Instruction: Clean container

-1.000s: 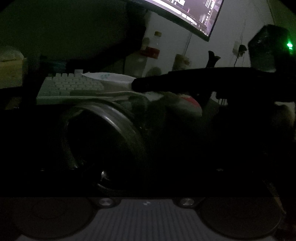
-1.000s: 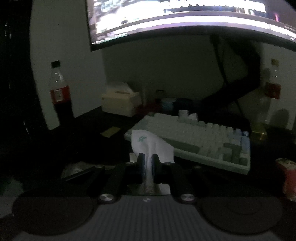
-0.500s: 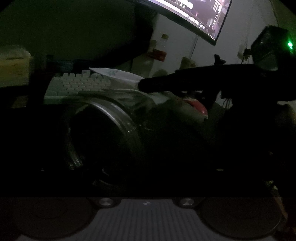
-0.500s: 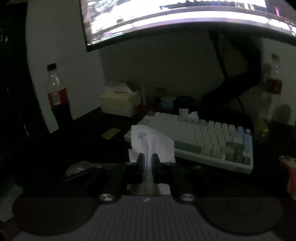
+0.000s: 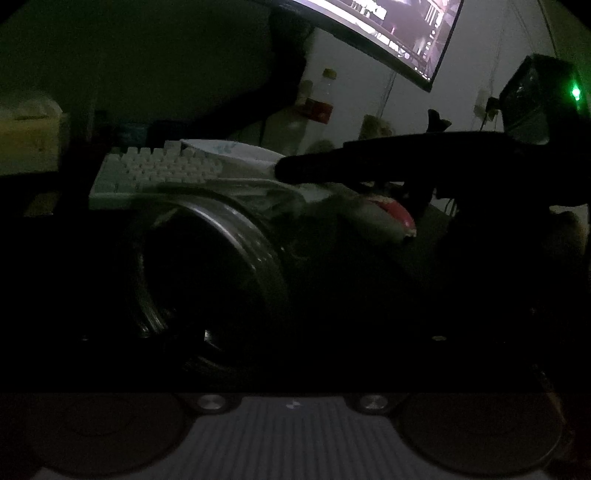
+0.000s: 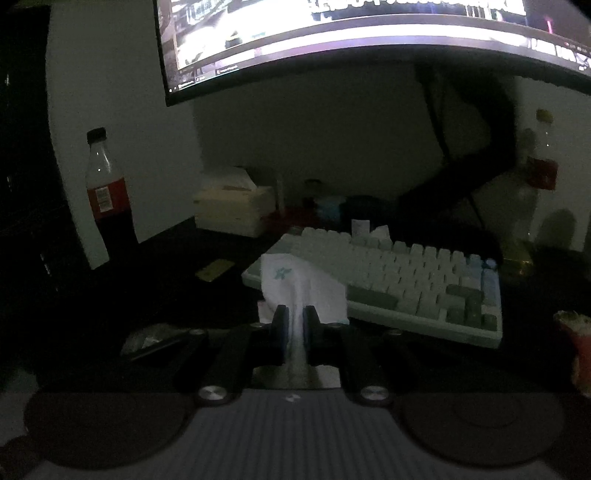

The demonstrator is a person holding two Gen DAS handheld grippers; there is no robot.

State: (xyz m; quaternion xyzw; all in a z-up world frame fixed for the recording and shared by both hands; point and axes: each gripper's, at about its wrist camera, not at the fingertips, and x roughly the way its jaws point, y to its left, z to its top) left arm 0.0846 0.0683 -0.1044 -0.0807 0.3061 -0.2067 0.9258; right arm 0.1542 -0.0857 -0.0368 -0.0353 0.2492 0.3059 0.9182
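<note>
A clear glass container (image 5: 258, 254) with a thick rim fills the dark left wrist view, lying on its side with its mouth towards the left. My left gripper's fingers are lost in the dark, so its hold on the container cannot be made out. My right gripper (image 5: 282, 171) reaches in from the right, just above the container's upper side. It is shut on a white tissue (image 5: 236, 151) with a small green mark. In the right wrist view the tissue (image 6: 295, 284) sticks out forward from the right gripper (image 6: 294, 314), pinched between the two fingers.
A pale keyboard (image 6: 399, 269) lies on the dark desk under a lit curved monitor (image 6: 332, 33). A cola bottle (image 6: 107, 199) stands at the left, a tissue box (image 6: 232, 206) behind, another bottle (image 6: 539, 173) at the right, and a red cup (image 6: 576, 343) at the right edge.
Hardly anything: the right gripper still pinches the tissue above the container, and both views have shifted only slightly.
</note>
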